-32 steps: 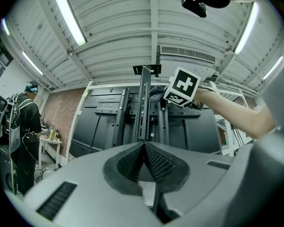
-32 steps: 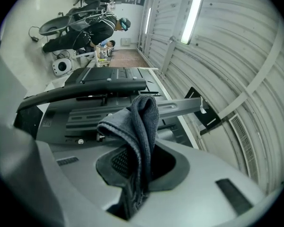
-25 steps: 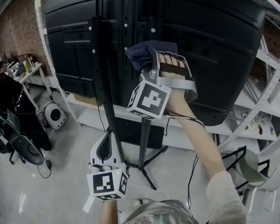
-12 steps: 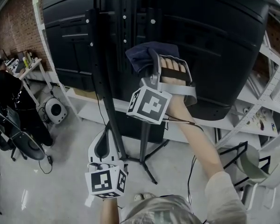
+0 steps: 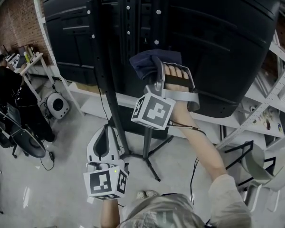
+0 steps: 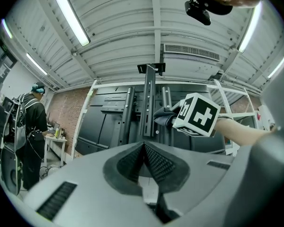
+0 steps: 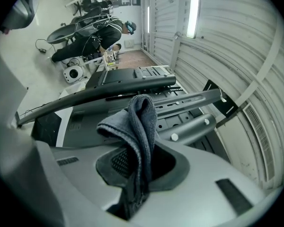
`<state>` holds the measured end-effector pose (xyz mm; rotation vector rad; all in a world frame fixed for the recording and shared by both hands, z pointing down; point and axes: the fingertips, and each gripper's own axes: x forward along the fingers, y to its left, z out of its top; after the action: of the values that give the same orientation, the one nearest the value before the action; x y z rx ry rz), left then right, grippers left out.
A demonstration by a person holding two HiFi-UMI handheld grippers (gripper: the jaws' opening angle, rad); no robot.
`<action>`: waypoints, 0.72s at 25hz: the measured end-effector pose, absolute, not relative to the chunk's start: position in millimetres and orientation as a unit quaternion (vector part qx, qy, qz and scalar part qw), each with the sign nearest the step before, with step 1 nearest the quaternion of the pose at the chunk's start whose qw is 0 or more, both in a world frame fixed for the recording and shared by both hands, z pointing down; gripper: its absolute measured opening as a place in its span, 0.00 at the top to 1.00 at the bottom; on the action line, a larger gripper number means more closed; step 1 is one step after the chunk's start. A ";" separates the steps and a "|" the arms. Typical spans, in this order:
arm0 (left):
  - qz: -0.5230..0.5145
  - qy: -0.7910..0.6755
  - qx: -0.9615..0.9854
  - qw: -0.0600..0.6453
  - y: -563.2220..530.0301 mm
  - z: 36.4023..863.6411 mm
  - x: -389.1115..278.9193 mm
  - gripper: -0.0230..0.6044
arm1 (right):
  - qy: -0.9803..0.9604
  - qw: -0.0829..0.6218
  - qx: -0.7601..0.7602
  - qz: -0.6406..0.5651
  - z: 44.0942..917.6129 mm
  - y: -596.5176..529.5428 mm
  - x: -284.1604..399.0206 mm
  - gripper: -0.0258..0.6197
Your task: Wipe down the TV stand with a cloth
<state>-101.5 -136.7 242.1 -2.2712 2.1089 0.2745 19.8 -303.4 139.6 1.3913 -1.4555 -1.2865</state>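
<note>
A workshop room with a brick wall (image 5: 14, 27), pale concrete floor (image 5: 61, 160) and white metal shelving (image 5: 275, 103) holds a large black television (image 5: 218, 42), seen from behind and mounted on a black metal TV stand (image 5: 100, 56) with upright rails and splayed legs.

The right gripper (image 5: 156, 69) is raised to the stand's central rails. Its jaws clamp a dark grey-blue folded cloth (image 5: 149, 61), which bunches out past the jaw tips toward the rails. From the right gripper view, the cloth (image 7: 135, 122) rises from between the pads in front of the stand's bars (image 7: 132, 86); contact cannot be confirmed.

The left gripper (image 5: 103, 139) hangs low beside the stand's left upright, well apart from the cloth. Its jaws are pressed together with nothing between them.

A person in dark clothes (image 5: 4, 87) stands at far left.
</note>
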 end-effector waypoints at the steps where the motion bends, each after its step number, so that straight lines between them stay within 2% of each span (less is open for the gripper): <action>1: 0.087 0.678 -0.730 0.014 -137.0 243.6 -101.8 0.94 | -0.569 0.368 0.539 -0.499 144.7 -303.2 20.0 0.87; 18: 0.070 0.677 -0.732 -0.010 -148.0 272.3 -96.6 0.94 | -0.607 0.392 0.506 -0.472 226.7 -302.2 19.9 0.87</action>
<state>-96.6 -148.0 272.3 -2.3160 2.1420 0.2223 19.9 -302.2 226.7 1.2842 -1.5405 -1.1987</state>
